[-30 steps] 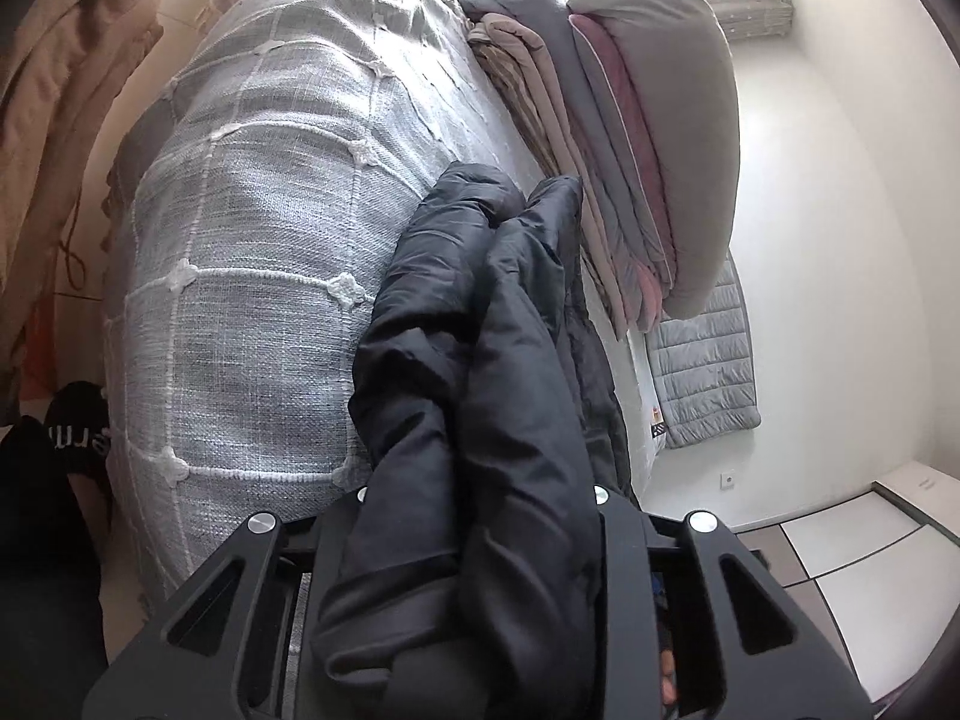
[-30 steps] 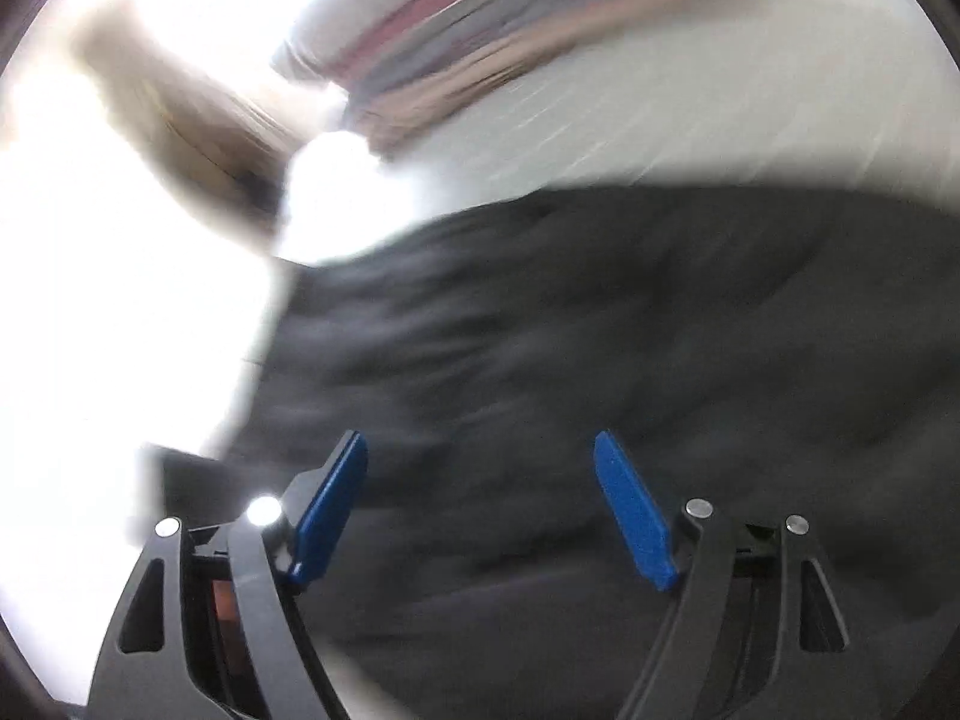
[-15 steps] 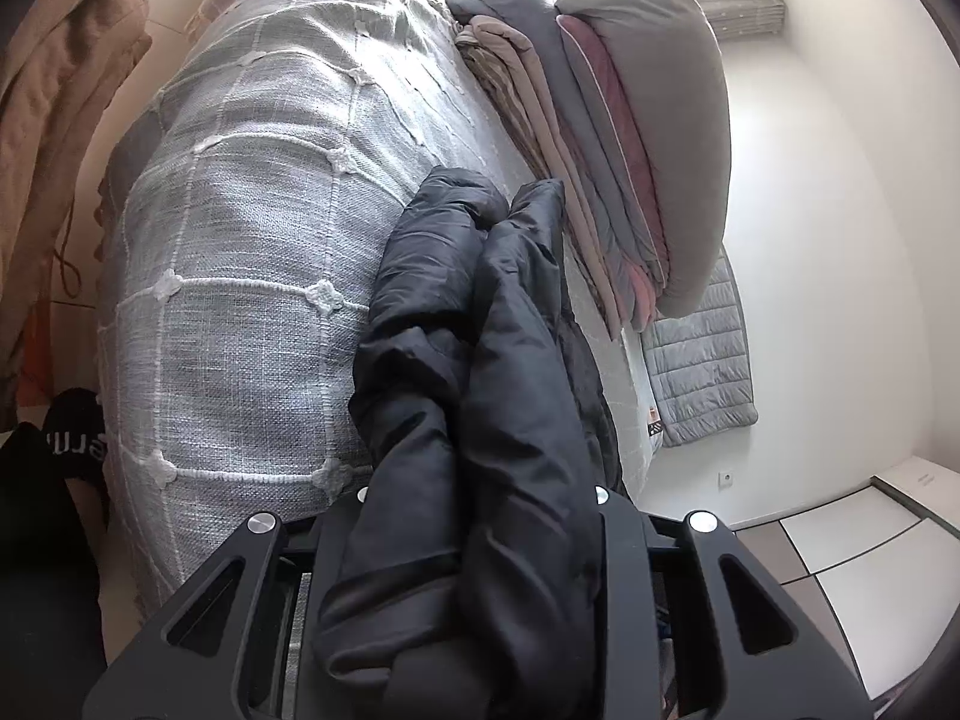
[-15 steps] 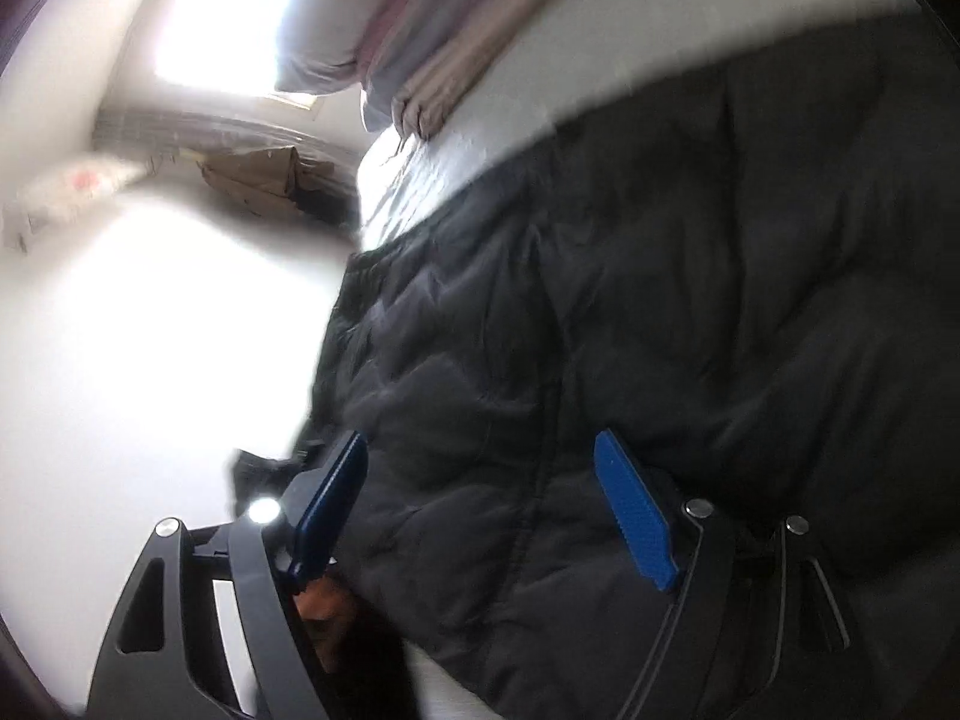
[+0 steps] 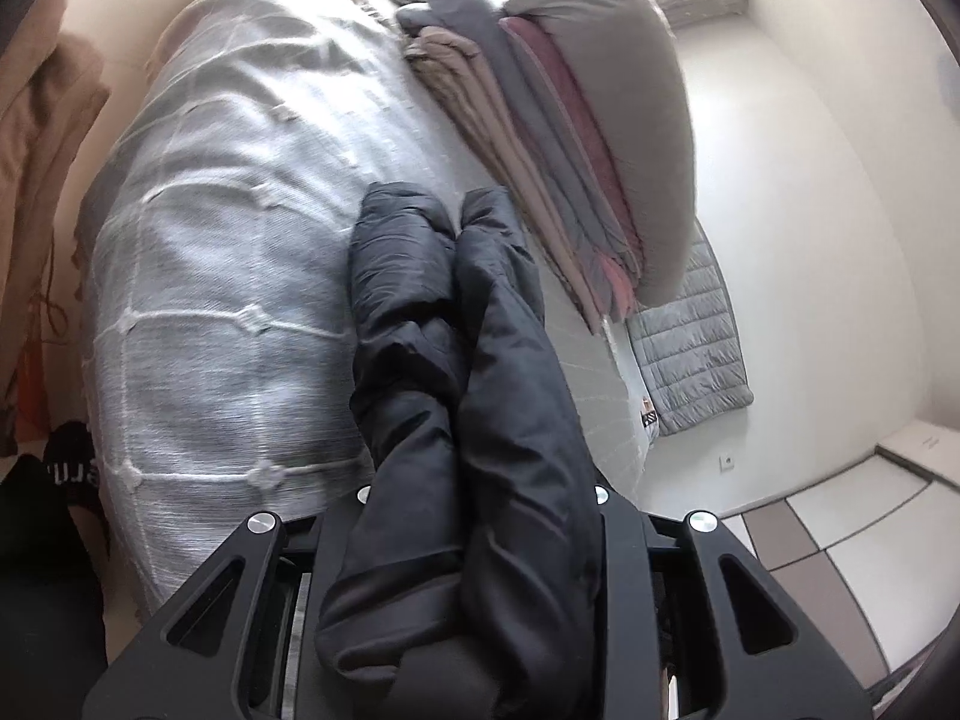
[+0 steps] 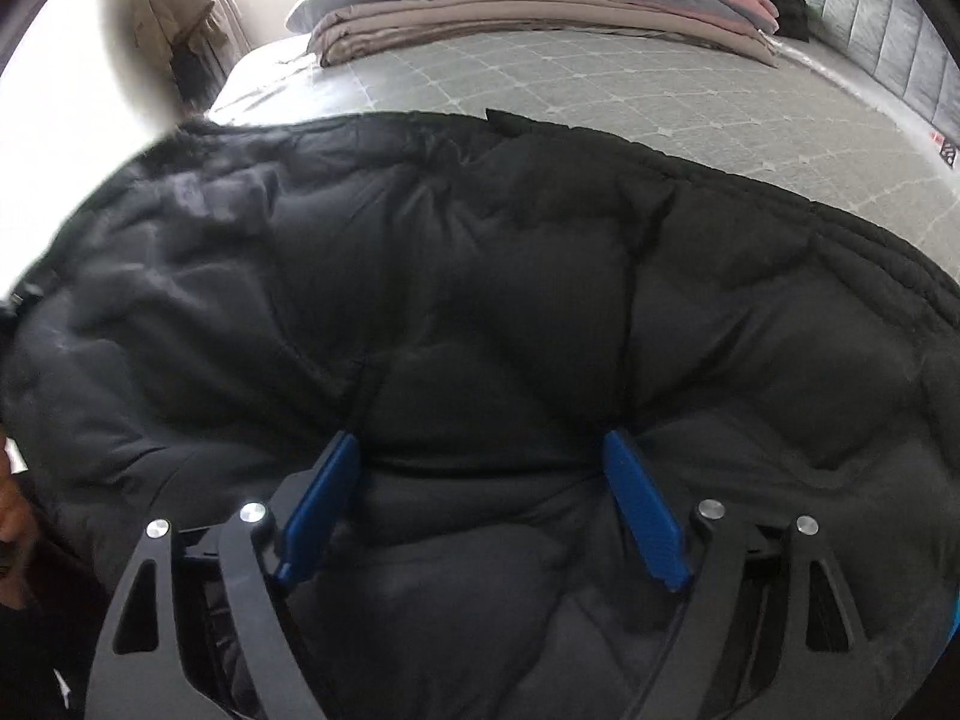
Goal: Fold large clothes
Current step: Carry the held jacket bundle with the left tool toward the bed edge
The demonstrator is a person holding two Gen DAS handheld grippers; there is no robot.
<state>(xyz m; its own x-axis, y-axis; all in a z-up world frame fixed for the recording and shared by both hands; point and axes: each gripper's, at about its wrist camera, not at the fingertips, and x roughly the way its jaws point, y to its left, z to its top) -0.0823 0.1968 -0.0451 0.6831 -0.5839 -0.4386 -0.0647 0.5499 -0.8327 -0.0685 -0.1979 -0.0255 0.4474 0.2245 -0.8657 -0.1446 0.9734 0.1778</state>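
A black puffer jacket [image 6: 480, 300] lies spread across the near part of the bed. My right gripper [image 6: 480, 450] is open, its blue fingers [image 6: 636, 498] pressed down into the jacket's padding with fabric bulging between them. My left gripper [image 5: 474, 510] is shut on a bunched fold of the black jacket [image 5: 456, 360], which fills the space between its jaws and hides the fingertips. That fold stretches away over the grey checked bed cover [image 5: 228, 252].
A stack of folded grey, pink and beige bedding [image 6: 540, 0] [image 5: 576, 138] sits at the far end of the bed. A grey quilted headboard [image 5: 690, 348] stands behind it. Brown coats [image 5: 42, 138] hang at the left. Tiled floor [image 5: 840, 540] lies beside the bed.
My right gripper has swung from a blurred, tilted view down onto the jacket, and its fingers now press into the padding. My left gripper keeps its hold and has shifted slightly.
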